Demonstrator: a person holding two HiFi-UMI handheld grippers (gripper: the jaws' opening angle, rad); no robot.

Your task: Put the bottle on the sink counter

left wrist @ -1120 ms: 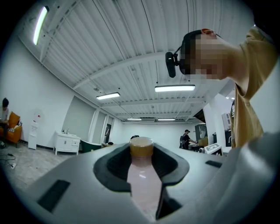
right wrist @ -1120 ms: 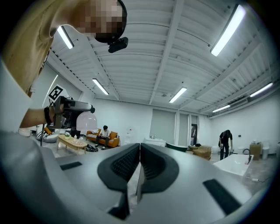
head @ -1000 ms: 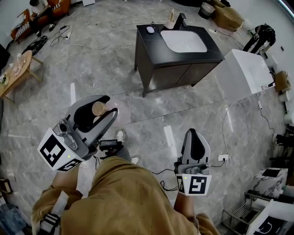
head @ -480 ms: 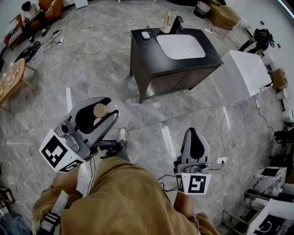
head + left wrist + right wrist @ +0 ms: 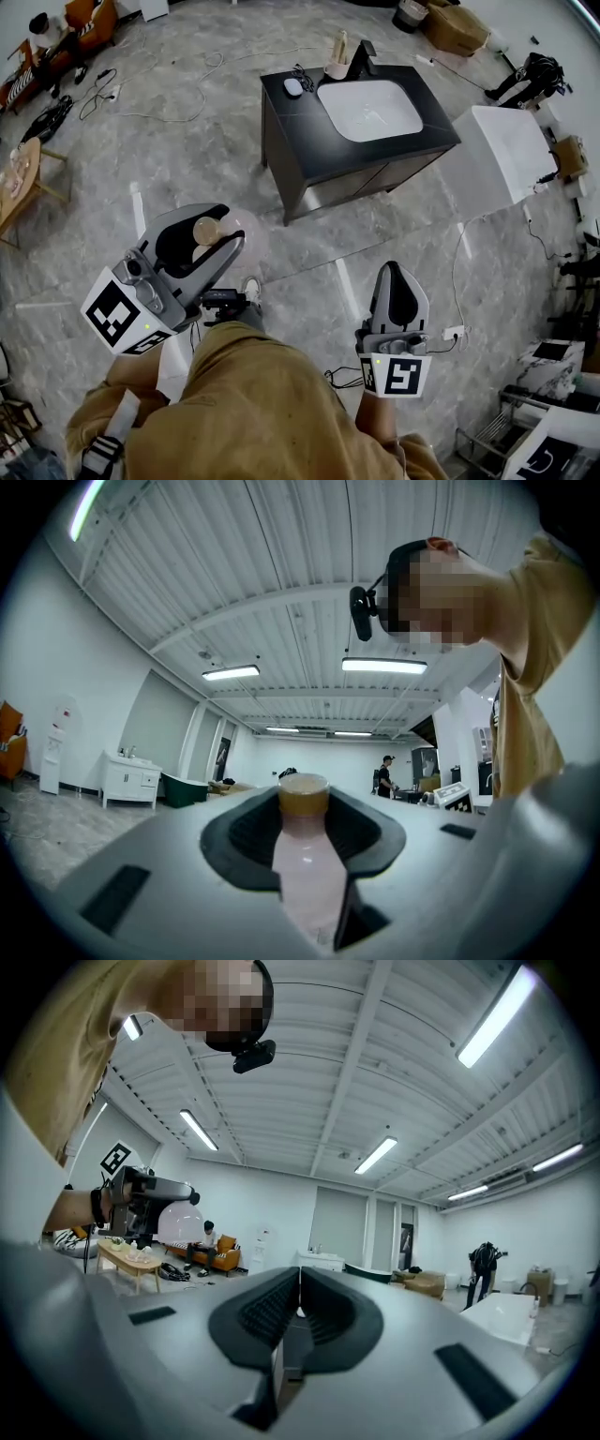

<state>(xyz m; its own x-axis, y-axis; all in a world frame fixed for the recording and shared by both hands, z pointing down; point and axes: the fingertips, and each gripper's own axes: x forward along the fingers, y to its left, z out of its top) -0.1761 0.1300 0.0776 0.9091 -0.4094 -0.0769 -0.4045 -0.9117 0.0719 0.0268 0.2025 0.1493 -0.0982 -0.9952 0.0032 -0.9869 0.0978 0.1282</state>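
Observation:
A pale pink bottle (image 5: 307, 874) with a tan cap lies between the jaws of my left gripper (image 5: 202, 239), which is shut on it; from above the bottle (image 5: 230, 230) shows at the gripper's front, above the floor at the lower left. My right gripper (image 5: 401, 292) is held level at the lower right, its jaws closed together with nothing in them, as the right gripper view (image 5: 298, 1312) shows. The sink counter (image 5: 319, 131), a dark cabinet with a white basin (image 5: 370, 108), stands across the floor at the top centre.
A tap, a soap bottle (image 5: 339, 52) and a small white object (image 5: 293, 86) stand on the counter's back edge. A white bathtub (image 5: 502, 155) sits right of it. Cables (image 5: 159, 70) trail over the marble floor. A wooden table (image 5: 19, 187) stands far left.
The sink counter has come nearer and lower in the head view as I walk toward it. Both grippers keep their pose, the bottle still in the left one.

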